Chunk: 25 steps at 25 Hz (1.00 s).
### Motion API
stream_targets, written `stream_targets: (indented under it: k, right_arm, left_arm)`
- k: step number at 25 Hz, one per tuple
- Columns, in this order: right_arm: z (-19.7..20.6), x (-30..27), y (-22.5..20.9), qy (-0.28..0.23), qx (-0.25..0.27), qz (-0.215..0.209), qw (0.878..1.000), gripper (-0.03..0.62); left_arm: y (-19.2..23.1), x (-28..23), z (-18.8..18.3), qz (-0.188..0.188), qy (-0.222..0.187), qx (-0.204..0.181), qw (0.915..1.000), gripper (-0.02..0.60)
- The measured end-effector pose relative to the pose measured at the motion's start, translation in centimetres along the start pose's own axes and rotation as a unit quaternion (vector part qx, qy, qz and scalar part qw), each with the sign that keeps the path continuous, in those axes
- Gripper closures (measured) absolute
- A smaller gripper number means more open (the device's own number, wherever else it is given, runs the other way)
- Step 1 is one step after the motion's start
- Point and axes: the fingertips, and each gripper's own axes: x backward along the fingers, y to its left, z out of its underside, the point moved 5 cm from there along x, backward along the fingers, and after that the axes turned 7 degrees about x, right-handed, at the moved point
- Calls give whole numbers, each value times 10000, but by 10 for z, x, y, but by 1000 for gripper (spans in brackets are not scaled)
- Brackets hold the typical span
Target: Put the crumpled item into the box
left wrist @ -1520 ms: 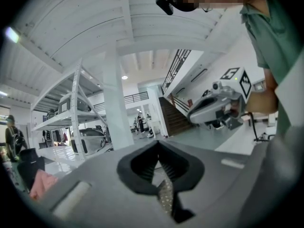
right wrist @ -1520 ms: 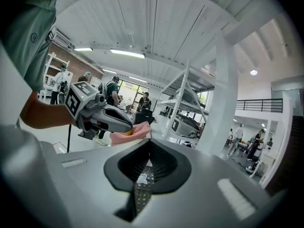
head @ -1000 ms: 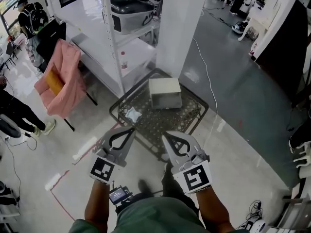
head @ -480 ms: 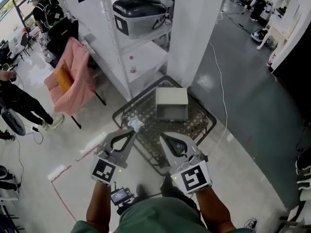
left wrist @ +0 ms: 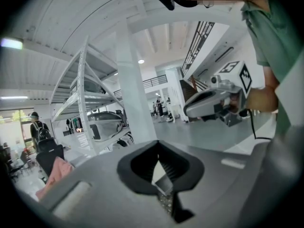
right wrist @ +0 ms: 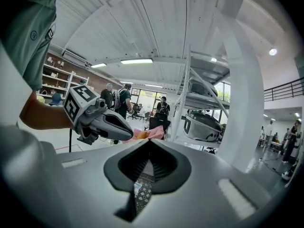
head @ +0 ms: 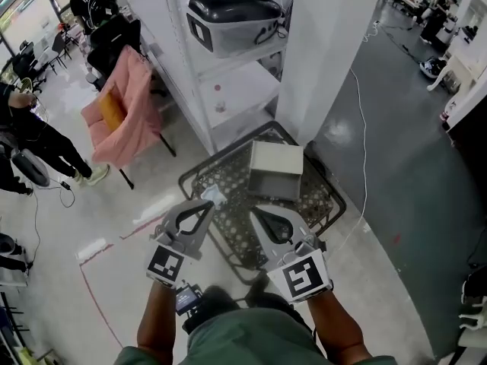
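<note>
Two shut grippers, both empty, have drawn up to the low mesh worktop (head: 316, 196) over the last second as the person walked towards it; at far left the pink chair (head: 129, 109) has slid further into the head view as the whole scene shifted; the left gripper (head: 206, 203) has its jaws pressed together with nothing between them, and its tip now lines up with the crumpled item (head: 215, 198), a small white ball near the worktop's left edge, which a second ago lay clear ahead of that tip; that overlap is probably line of sight only, since the left gripper view looks out level across the room with just a sliver of mesh below the jaws, so the gripper seems to sit well above the crumpled item; the right gripper (head: 254, 213) is likewise closed on nothing, its tip over the near part of the mesh; the box (head: 275, 170) stands on the worktop to the right of the crumpled item, apart from it and untouched; for the task, the approach looks about done but no grasp has begun; I judge the left jaws have yet to open and come down on the crumpled item before it can go to the box
</note>
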Motion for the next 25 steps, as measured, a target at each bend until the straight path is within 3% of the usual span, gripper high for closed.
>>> stream_targets:
  k: [7, 16, 25]
  right_arm:
    - [19, -25, -15, 27, -100, -101, 9999, 591]
    - [45, -76, -27, 331, -215, 24, 9992, 591]
    - [81, -126, -37, 574, -470, 51, 9972, 591]
  left_arm:
    - [16, -18, 17, -109, 118, 124, 9998, 578]
    - [59, -56, 59, 199, 214, 427, 9987, 578]
    - [100, -88, 111, 274, 421, 714, 9962, 577]
